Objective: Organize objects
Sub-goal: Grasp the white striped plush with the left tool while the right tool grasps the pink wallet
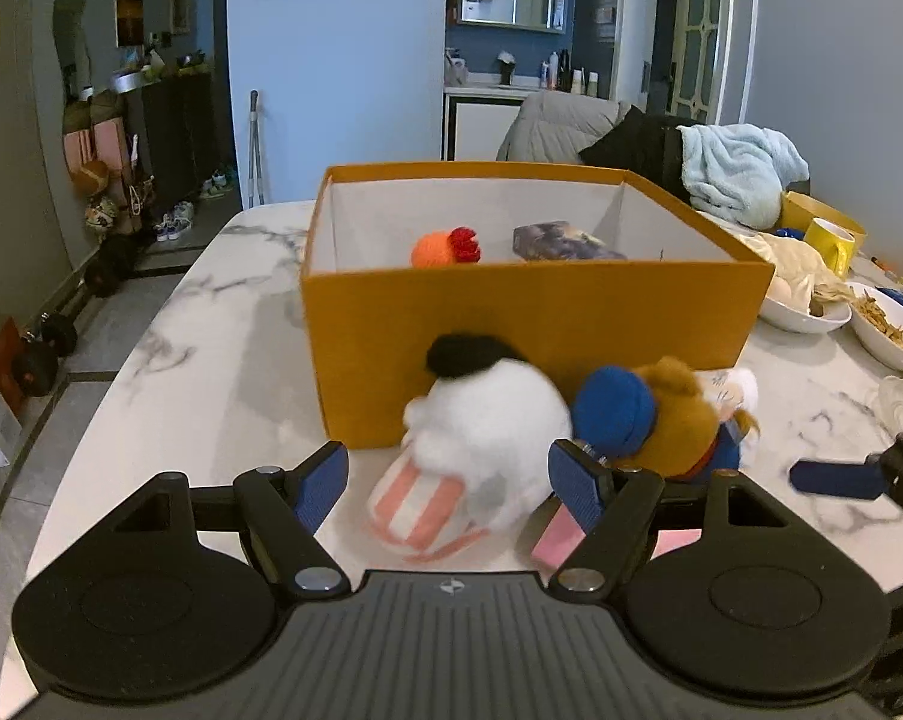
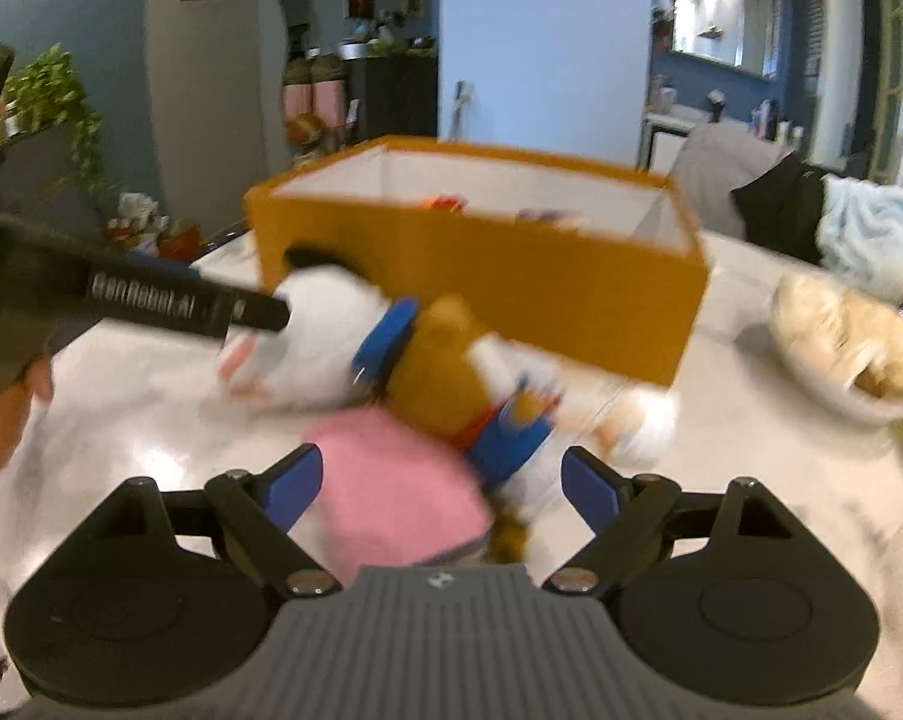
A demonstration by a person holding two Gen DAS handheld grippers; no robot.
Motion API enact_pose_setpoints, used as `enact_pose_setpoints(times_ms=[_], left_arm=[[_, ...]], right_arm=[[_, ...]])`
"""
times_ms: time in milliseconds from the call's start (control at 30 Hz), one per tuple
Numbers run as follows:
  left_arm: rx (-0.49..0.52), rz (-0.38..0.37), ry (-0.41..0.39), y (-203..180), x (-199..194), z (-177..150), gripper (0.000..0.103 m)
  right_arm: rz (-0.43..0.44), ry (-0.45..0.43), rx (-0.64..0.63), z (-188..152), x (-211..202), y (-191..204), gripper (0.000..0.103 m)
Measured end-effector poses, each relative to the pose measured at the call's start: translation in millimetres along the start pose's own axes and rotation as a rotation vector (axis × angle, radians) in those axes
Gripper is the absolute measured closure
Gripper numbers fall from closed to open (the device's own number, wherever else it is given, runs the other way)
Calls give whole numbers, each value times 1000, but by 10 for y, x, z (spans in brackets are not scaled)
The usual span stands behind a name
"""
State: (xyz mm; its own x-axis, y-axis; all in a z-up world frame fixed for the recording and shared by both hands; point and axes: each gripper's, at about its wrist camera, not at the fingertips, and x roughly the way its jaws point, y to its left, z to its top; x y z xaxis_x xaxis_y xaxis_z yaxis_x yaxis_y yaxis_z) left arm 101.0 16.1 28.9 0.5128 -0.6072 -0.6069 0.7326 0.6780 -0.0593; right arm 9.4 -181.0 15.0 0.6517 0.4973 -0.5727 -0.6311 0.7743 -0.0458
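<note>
An open orange box stands on the marble table; inside lie an orange and red knitted toy and a dark printed packet. In front of it lie a white plush with a black cap and striped pink trousers, a brown plush with a blue cap and a pink cloth. My left gripper is open with its jaws either side of the white plush. My right gripper is open over the pink cloth and the brown plush. The box also shows in the right wrist view.
At the right stand white bowls of food, a yellow mug and a pale blue towel. The right gripper's finger shows at the left view's right edge. The table's left edge drops to a tiled floor.
</note>
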Motion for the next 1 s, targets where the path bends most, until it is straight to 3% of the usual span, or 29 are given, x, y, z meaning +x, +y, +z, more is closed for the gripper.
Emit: enact_pose_setpoints(times_ms=[300,533,700,1000], left_arm=[[8,-17,-27,143,2,-148,16],[18,-11,-32,182,38,-128,16],[24,-12,-40,215,27,-135,16],[94,6,-41,247,18,-248,16]], right_arm=[[86,-14,-18,-128,215,59,17],[84,-10,-59,-99,392,43,17],[86,47,-58,-126,624,2,17],[79,41,-73,-305,437,140,20]])
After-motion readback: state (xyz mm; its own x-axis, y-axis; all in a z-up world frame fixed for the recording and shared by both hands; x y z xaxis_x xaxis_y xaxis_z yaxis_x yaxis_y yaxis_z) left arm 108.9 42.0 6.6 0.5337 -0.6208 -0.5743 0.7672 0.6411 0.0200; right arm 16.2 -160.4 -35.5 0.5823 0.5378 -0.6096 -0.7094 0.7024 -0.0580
